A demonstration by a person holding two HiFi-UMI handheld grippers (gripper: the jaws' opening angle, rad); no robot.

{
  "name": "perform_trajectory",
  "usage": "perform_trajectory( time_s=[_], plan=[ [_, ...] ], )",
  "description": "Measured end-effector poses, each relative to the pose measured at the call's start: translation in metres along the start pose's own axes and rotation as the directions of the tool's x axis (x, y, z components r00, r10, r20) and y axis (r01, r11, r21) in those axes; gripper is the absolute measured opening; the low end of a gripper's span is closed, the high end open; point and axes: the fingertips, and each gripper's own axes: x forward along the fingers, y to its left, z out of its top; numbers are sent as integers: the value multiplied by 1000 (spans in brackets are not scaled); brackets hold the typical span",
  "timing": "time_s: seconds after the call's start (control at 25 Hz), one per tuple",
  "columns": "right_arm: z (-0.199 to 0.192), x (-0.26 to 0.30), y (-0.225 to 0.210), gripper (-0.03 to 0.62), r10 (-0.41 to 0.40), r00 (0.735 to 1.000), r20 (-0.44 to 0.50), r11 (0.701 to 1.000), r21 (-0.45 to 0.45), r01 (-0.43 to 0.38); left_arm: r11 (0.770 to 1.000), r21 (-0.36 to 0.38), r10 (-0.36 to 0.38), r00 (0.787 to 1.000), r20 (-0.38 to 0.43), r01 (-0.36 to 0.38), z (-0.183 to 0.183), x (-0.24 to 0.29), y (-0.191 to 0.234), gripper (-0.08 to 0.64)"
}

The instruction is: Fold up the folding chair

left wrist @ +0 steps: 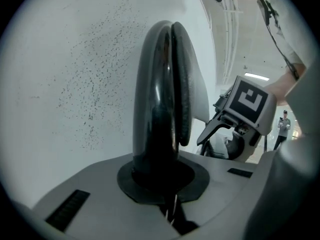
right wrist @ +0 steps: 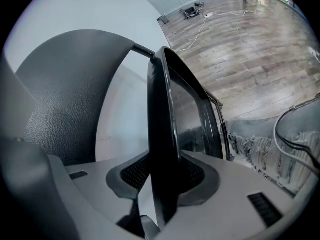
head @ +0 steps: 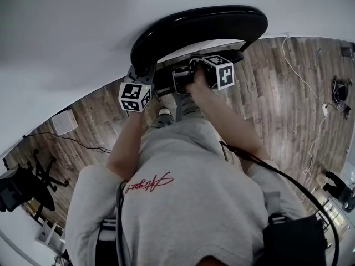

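By the wall [head: 66,32], the chair [head: 199,26] is clamped in both claws.
The left claw [left wrist: 162,179] and right claw [right wrist: 162,184] each pinch its black edge. I'd squeeze firmly and swing both together so it doesn't twist.

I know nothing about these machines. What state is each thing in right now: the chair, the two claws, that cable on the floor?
folding chair, held by both claws, its panels close but not flat together
left claw, shut on the chair's black rim
right claw, shut on a thin black panel edge
white cable, lying loose on the wooden floor
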Motion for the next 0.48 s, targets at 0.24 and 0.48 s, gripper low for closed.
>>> perform_trajectory(
  time_s=[0.24, 0.48],
  plan=[
    [-5, 3, 2, 143, -26, 1000, 13, 1000, -17, 27, 994, -19, 108, 994, 5, -108, 3, 7, 23, 15],
    [-11, 7, 0, 145, 23, 999, 23, 998, -66, -21, 994, 28, 105, 994, 42, -106, 17, 13, 37, 17]
  ],
)
